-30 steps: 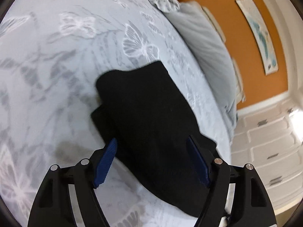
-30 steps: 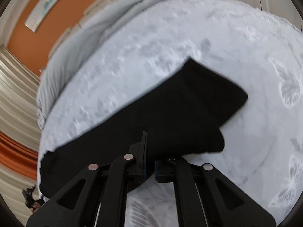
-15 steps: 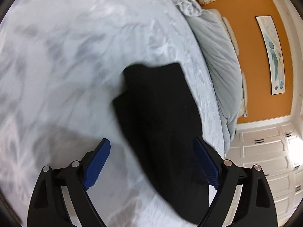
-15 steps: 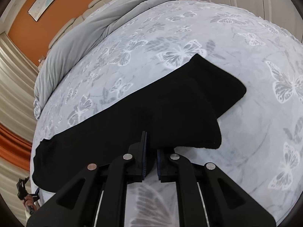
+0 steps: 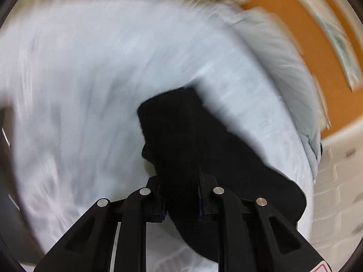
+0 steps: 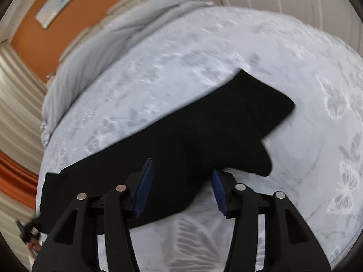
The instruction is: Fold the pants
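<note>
Black pants (image 6: pixel 192 131) lie on a pale blue butterfly-print bedspread (image 6: pixel 204 52), stretched from lower left to upper right, with two leg ends at the right. My right gripper (image 6: pixel 181 185) is open, its blue-padded jaws on either side of the pants' near edge. In the blurred left wrist view the pants (image 5: pixel 192 140) run from the centre to the lower right. My left gripper (image 5: pixel 181 200) is shut on the pants' fabric, which bunches between its jaws.
A grey duvet (image 6: pixel 118 38) is piled at the head of the bed under an orange wall (image 6: pixel 34 40) with a framed picture (image 6: pixel 61 2). White panelled cupboards (image 5: pixel 335 176) stand beyond the bed's edge. Curtains (image 6: pixel 15 104) hang at the left.
My left gripper has moved in and closed on the pants; it was wide open before. My right gripper, shut on the pants before, has opened.
</note>
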Available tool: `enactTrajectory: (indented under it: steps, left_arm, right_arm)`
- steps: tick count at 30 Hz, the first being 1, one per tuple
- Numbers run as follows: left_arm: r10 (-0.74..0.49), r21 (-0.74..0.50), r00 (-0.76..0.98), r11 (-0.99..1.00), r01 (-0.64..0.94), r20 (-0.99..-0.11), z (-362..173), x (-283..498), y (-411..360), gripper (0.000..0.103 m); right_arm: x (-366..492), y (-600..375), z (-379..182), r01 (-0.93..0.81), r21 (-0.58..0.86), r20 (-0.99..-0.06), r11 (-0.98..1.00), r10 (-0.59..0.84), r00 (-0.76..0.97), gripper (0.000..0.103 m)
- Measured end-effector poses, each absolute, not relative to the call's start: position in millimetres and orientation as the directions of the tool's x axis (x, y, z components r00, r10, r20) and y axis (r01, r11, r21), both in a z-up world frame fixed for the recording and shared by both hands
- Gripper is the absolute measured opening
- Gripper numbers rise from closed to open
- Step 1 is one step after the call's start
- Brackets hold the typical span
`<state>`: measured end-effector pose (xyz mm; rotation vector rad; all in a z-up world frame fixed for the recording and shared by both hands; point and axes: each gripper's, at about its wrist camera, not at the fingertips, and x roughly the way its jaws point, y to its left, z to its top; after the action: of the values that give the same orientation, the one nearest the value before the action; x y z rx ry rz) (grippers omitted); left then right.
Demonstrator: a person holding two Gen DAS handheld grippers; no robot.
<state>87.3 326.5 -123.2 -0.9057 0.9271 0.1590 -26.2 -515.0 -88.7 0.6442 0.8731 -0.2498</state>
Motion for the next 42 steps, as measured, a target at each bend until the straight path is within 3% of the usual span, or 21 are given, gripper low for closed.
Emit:
enactTrajectory:
  steps: [2,6,12,13,14,18,19,21,24,26,28,30,34,36,38,42]
  left_arm:
    - [-0.308,-0.705,0.664,0.519,-0.483,-0.682,-128.8,78.3,341.9,0.020]
    - [-0.290,-0.687,0.655,0.530,-0.497,-0.698,-130.2,74.7,339.6,0.026]
    - [-0.271,-0.675,0.659,0.549,-0.492,-0.701,-131.3,73.1,331.5,0.029]
    - [-0.267,-0.671,0.659,0.556,-0.491,-0.703,-131.9,74.3,331.1,0.029]
    - [-0.262,-0.665,0.657,0.563,-0.491,-0.707,-132.0,75.6,330.1,0.029]
    - [-0.249,-0.648,0.647,0.575,-0.499,-0.720,-131.8,76.6,327.9,0.029]
    - [-0.246,-0.643,0.646,0.582,-0.498,-0.723,-131.6,77.5,327.7,0.030]
    - [-0.239,-0.631,0.642,0.598,-0.494,-0.729,-130.7,79.7,326.0,0.031]
    - [-0.244,-0.631,0.646,0.613,-0.476,-0.723,-129.7,82.9,322.3,0.039]
    - [-0.231,-0.609,0.642,0.645,-0.461,-0.731,-127.5,86.9,317.6,0.042]
    - [-0.203,-0.565,0.635,0.696,-0.442,-0.746,-124.3,89.9,309.5,0.046]
    - [-0.187,-0.544,0.636,0.720,-0.430,-0.749,-122.5,91.4,304.4,0.049]
    - [-0.183,-0.575,0.652,0.678,-0.459,-0.736,-117.9,84.4,313.9,0.050]
    - [-0.156,-0.608,0.683,0.621,-0.495,-0.714,-110.7,71.2,327.3,0.051]
    - [-0.082,-0.605,0.696,0.572,-0.554,-0.714,-101.0,56.2,340.7,0.058]
    - [0.197,-0.489,0.672,0.546,-0.680,-0.714,-70.4,28.0,350.9,0.061]
  right_arm:
    - [-32.3,-525.2,-91.9,0.460,0.421,-0.777,0.782,0.049,0.628,0.047]
    - [-40.6,-544.1,-102.3,0.470,0.455,-0.772,0.757,0.071,0.632,0.055]
    - [-31.0,-564.1,-113.5,0.472,0.506,-0.746,0.721,0.092,0.660,0.053]
    - [-23.8,-568.6,-107.5,0.472,0.499,-0.738,0.726,0.070,0.671,0.019]
    - [-17.1,-570.9,-92.6,0.455,0.491,-0.718,0.743,0.049,0.695,0.004]
    - [-21.5,-545.6,19.7,0.217,0.468,-0.437,0.857,0.010,0.900,0.003]
    - [-21.3,-540.6,29.9,0.210,0.420,-0.425,0.883,-0.013,0.905,0.003]
    - [-12.6,-550.0,8.8,0.295,0.351,-0.512,0.889,-0.081,0.855,0.003]
    - [-7.4,-592.9,-89.1,0.489,0.355,-0.732,0.797,-0.089,0.676,0.003]
    - [-13.4,-605.3,-127.3,0.541,0.348,-0.800,0.766,-0.058,0.597,0.003]
    - [-24.3,-610.4,-127.4,0.535,0.391,-0.782,0.749,-0.036,0.622,0.005]
    - [-34.2,-610.7,-108.0,0.589,0.339,-0.794,0.734,-0.113,0.598,0.012]
    - [-56.2,-587.6,-59.5,0.613,0.295,-0.719,0.733,-0.253,0.648,0.013]
    - [-46.5,-544.7,-35.9,0.470,0.339,-0.655,0.815,-0.155,0.740,0.013]
    - [-21.6,-487.3,-20.4,0.292,0.336,-0.632,0.895,-0.016,0.775,0.013]
    - [58.0,-326.5,-29.5,-0.114,0.365,-0.695,0.924,0.351,0.628,0.013]
